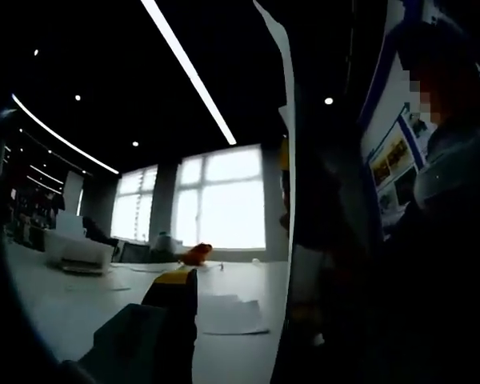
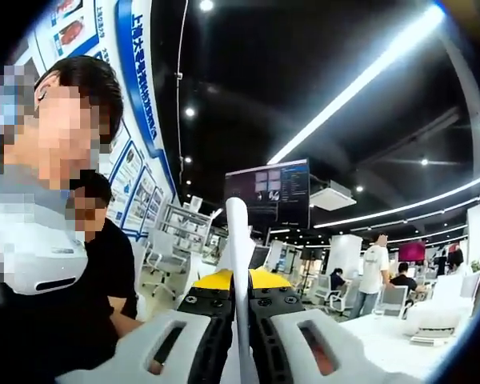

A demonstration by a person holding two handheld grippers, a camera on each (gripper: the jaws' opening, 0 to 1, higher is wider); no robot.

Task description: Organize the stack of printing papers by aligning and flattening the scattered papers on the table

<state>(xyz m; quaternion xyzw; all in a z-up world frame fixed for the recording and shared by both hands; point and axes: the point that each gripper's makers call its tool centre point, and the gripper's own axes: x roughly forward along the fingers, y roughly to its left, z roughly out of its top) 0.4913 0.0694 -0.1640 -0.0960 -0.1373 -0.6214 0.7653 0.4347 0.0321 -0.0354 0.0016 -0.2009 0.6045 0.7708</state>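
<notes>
Right gripper [image 2: 240,320]: you are clamping a paper stack [image 2: 238,240] upright between its jaws.
Left gripper [image 1: 172,304]: cannot tell its state.
Table [image 1: 80,308]: loose paper [image 1: 228,314] is lying just beyond the left gripper.

Right gripper [image 2: 240,320] clamped on upright paper stack [image 2: 238,240]; person [image 2: 40,264] at left, table [image 2: 384,336] at right.
</notes>
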